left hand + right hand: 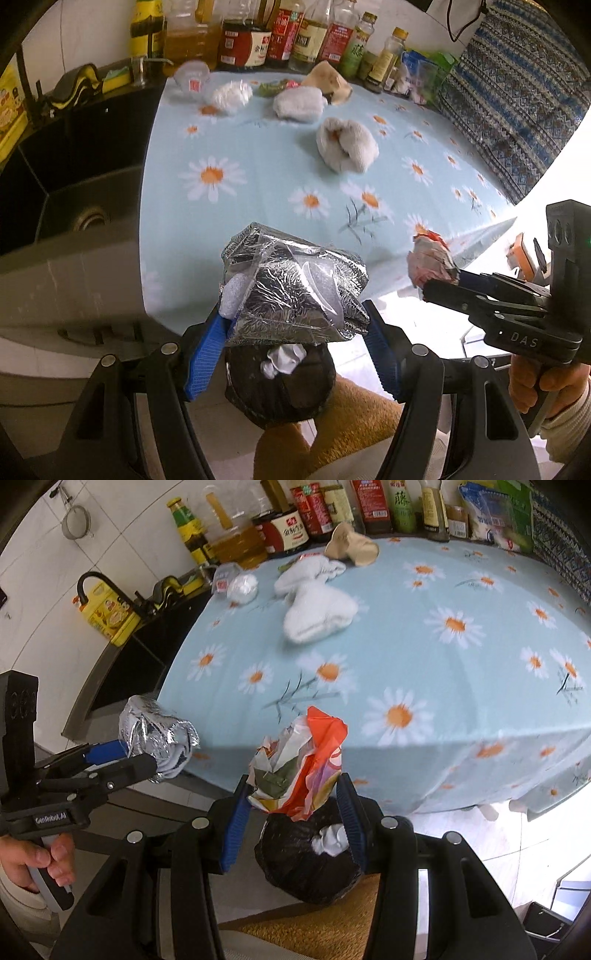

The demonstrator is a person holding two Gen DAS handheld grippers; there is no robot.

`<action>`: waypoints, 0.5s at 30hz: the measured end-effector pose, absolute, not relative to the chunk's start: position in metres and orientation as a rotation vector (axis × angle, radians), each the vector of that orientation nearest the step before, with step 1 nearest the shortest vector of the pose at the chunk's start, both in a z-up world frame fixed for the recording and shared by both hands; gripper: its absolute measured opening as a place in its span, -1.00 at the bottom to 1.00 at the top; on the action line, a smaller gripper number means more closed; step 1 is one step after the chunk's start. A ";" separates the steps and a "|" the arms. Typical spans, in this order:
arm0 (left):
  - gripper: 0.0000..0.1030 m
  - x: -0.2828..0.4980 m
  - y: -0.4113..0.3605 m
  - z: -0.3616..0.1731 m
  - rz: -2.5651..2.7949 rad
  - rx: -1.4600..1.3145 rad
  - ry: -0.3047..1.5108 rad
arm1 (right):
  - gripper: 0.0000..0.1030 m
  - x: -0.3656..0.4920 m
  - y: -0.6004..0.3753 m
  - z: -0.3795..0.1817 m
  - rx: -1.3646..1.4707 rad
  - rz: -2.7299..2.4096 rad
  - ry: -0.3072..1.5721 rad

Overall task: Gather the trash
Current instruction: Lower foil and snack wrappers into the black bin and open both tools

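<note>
My left gripper (pixel 295 325) is shut on a crumpled silver foil wrapper (pixel 291 291), held just off the counter's front edge. My right gripper (pixel 295 805) is shut on a crumpled red and white plastic wrapper (pixel 303 764). Both hang over a black trash bag (pixel 306 871) on the floor, with a white wad (pixel 332 840) inside it. The right gripper (pixel 439 282) with its wrapper (pixel 430 258) shows in the left wrist view, and the left gripper (pixel 162 757) with the foil (pixel 155 723) in the right wrist view. White wads (pixel 347 144) and a tan paper scrap (pixel 330 81) lie on the daisy cloth (pixel 258 184).
A row of sauce and oil bottles (pixel 243 37) lines the back of the counter. A dark sink (pixel 74 177) with a black tap (pixel 96 581) lies left of the cloth. A brown mat (pixel 306 930) lies under the bag. A patterned cloth (pixel 517 92) hangs at the right.
</note>
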State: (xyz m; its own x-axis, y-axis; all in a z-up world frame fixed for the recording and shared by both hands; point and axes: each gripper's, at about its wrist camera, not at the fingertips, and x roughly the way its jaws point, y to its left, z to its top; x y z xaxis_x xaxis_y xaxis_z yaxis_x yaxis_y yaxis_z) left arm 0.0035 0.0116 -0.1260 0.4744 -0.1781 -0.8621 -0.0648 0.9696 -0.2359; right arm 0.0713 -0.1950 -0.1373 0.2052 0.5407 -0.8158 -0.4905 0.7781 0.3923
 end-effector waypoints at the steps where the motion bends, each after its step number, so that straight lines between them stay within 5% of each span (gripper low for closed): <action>1: 0.33 0.000 0.011 -0.129 -0.072 -0.256 1.085 | -0.08 0.069 -0.194 -0.140 0.046 0.720 1.168; 15: 0.33 -0.016 0.003 -0.176 -0.049 -0.318 1.200 | -0.07 0.056 -0.190 -0.183 0.007 0.739 1.288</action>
